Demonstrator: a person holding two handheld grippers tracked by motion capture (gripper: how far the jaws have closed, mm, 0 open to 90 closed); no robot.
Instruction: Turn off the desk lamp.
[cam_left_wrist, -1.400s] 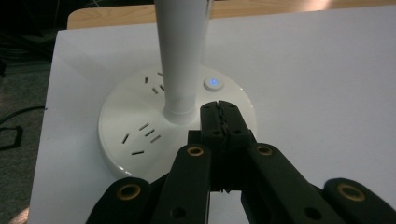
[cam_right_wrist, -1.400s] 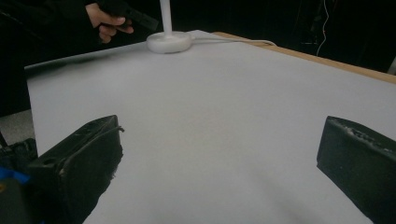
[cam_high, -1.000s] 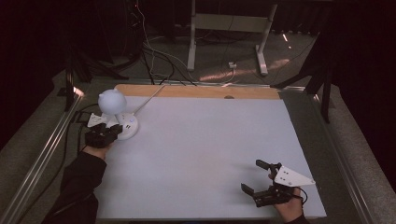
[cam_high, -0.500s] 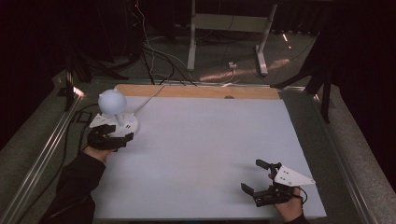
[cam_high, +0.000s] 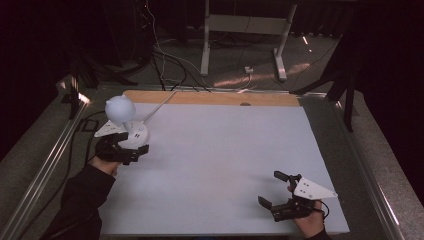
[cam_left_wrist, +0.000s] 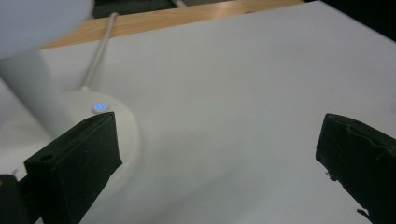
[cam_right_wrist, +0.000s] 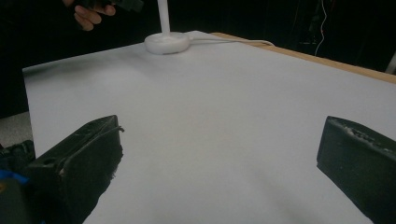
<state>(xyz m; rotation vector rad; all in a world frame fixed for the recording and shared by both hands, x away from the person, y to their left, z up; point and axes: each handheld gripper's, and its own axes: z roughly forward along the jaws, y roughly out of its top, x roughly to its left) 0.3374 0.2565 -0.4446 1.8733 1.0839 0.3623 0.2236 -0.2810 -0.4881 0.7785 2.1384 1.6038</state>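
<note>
A small white desk lamp with a round head stands on a round base at the far left of the white table sheet. A blue light glows on the base. Its white cord runs off over the far edge. My left gripper sits open at the near side of the base, left jaw over the base rim, nothing between the jaws. My right gripper rests open near the front right corner, far from the lamp base.
A wooden strip borders the sheet's far edge. A metal rail runs along the left side. Cables and a desk frame's legs lie on the floor beyond. A hand holds the other gripper beside the lamp.
My left gripper has slid a little to the right and nearer along the lamp base. The right gripper has stayed put.
</note>
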